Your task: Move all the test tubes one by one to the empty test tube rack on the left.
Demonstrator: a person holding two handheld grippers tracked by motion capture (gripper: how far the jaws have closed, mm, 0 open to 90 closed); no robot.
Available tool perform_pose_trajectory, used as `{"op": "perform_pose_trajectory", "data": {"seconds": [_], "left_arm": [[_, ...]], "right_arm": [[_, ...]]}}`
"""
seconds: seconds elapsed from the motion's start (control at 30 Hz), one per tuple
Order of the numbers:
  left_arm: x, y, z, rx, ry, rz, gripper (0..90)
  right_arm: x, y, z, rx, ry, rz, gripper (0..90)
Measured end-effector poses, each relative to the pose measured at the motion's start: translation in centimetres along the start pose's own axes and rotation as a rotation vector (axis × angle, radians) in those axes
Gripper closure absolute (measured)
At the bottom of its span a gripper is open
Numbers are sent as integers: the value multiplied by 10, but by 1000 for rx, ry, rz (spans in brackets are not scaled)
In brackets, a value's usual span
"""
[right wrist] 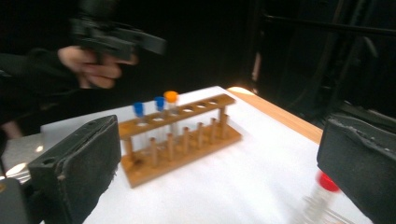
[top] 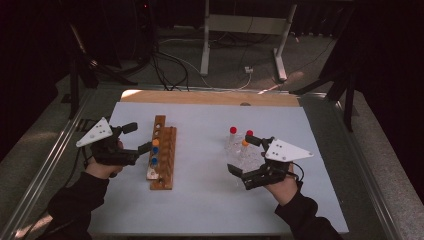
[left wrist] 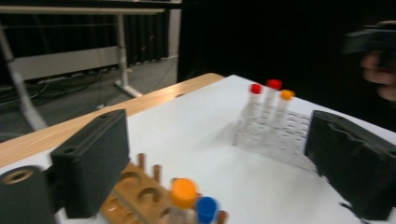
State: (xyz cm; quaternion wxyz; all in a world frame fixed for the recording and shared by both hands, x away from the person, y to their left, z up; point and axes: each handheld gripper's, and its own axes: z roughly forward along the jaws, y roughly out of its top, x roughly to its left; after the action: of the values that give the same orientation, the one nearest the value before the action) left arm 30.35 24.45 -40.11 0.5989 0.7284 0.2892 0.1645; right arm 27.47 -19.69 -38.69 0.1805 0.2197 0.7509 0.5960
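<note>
Tubes (top: pixel 155 151) in wooden rack (top: pixel 167 155) stand just beside open left tongs (top: pixel 138 137).

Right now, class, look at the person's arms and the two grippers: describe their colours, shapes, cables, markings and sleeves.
Both forearms wear dark, near-black sleeves. The left gripper and right gripper are black handheld tools, each topped by a light grey three-cornered plate dotted with small dark holes. Each has two blocky black jaws with a rough, padded-looking face. A thin dark cable loops by the right gripper's handle.
</note>
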Motion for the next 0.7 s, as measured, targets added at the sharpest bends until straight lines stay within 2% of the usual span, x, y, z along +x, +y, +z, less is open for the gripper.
{"op": "perform_pose_trajectory", "data": {"seconds": [0.17, 0.3, 0.37, 0.53, 0.57, 0.6, 0.7], "left_arm": [[-16, -3, -8, -7, -29, 16, 24], [-28, -10, -11, 12, -35, 28, 24], [-32, -13, -12, 15, -43, 26, 24], [-40, -18, -13, 38, -56, 36, 24], [-42, -19, -13, 39, -52, 40, 24], [-43, -20, -13, 43, -55, 43, 24], [-46, -23, -12, 44, -63, 40, 24]], "right_arm": [[-15, -10, -2, 45, -61, 25, 0], [-26, -23, -2, 93, -99, 54, 0], [-30, -30, -2, 108, -125, 66, 57], [-40, -46, -1, 160, -150, 99, 79], [-41, -49, 0, 174, -152, 102, 97], [-42, -53, 0, 182, -157, 101, 160], [-46, -62, 4, 214, -166, 111, 206]]}}
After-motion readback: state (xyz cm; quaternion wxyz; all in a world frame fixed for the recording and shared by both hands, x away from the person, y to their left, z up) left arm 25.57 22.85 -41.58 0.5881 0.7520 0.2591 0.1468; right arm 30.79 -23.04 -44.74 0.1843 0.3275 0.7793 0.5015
